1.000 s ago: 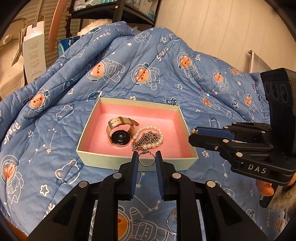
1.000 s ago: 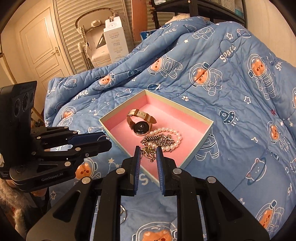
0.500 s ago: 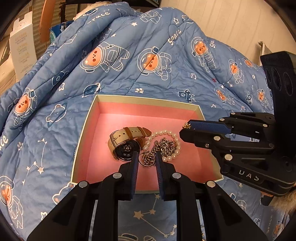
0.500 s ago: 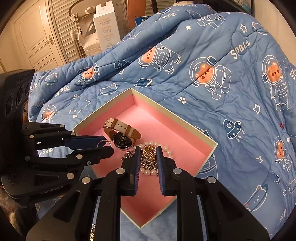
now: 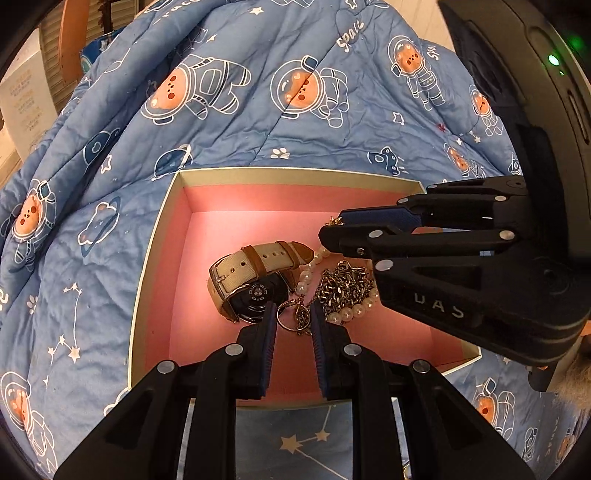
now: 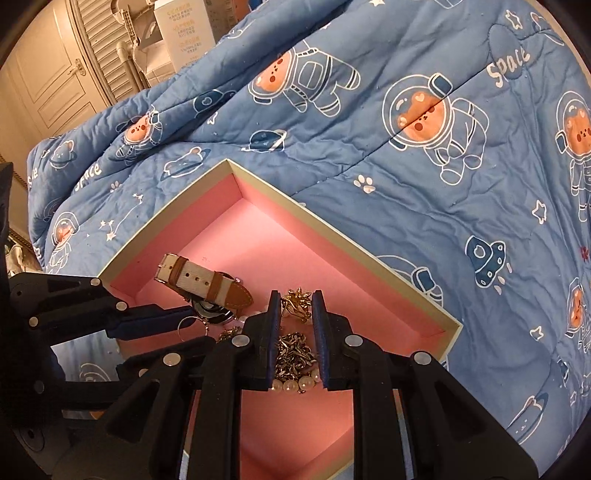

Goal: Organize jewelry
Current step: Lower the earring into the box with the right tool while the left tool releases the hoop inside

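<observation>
Jewelry lies heaped in the near half of a shallow pink-lined box [image 5: 159, 258] that sits on a bed covered by a blue astronaut-bear quilt [image 5: 258, 122]. Nearest the left wrist camera, the left gripper [image 5: 293, 317] reaches over the box's near wall with its fingers [image 5: 269, 325] parted around a small silver ring [image 5: 287, 314] joined to a short bit of chain; whether the pads actually touch the ring cannot be told. Just beyond the ring sit a watch [image 5: 251, 280] with a cream and brown strap, a tangle of silver chain [image 5: 343, 284] and a strand of pearls [image 5: 347, 314], all touching one another on the pink floor.

From the right wrist camera, the right gripper [image 6: 295, 310] hangs above the chain and pearls, fingers [image 6: 319, 332] slightly apart with a small gold star-shaped piece [image 6: 297, 302] between the tips; the left view shows that gold piece [image 5: 335, 220] poking out at the tip, so it looks pinched, though the contact is hard to see. Farther back, the far half of the box floor is bare pink, and the quilt rises behind it. Beyond the quilt stand a white carton [image 6: 184, 33] and a louvred door [image 6: 99, 48].
</observation>
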`<action>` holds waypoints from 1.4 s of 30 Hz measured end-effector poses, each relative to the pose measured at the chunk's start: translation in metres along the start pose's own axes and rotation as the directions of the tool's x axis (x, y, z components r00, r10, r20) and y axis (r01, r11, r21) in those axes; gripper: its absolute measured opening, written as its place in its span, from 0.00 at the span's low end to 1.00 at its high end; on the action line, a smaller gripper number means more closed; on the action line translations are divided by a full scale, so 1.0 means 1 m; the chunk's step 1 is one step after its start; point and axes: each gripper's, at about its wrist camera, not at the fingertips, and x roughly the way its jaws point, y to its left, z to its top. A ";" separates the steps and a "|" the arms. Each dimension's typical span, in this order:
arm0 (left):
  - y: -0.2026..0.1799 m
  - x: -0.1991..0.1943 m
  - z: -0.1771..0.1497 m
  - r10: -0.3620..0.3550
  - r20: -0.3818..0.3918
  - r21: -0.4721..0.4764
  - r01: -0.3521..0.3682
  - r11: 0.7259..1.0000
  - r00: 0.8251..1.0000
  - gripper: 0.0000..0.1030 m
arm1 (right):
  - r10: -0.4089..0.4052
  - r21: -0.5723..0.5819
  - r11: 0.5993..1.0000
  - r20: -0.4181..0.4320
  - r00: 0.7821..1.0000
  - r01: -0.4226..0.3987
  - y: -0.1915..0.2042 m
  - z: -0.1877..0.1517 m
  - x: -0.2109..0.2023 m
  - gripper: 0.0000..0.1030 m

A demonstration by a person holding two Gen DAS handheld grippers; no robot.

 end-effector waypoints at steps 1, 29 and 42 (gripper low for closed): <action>0.000 0.001 0.000 0.002 -0.005 0.001 -0.002 1.000 1.000 0.18 | -0.007 0.003 1.000 -0.009 1.000 0.007 -0.001 0.000 0.003 0.17; -0.007 0.002 0.005 0.007 -0.004 0.030 -0.007 1.000 1.000 0.47 | -0.029 0.038 0.999 -0.005 1.000 0.029 0.000 0.008 0.013 0.45; -0.020 -0.061 -0.040 0.016 0.146 0.051 -0.024 0.998 0.989 0.84 | 0.018 0.091 0.995 0.151 0.988 -0.032 0.000 -0.022 -0.052 0.65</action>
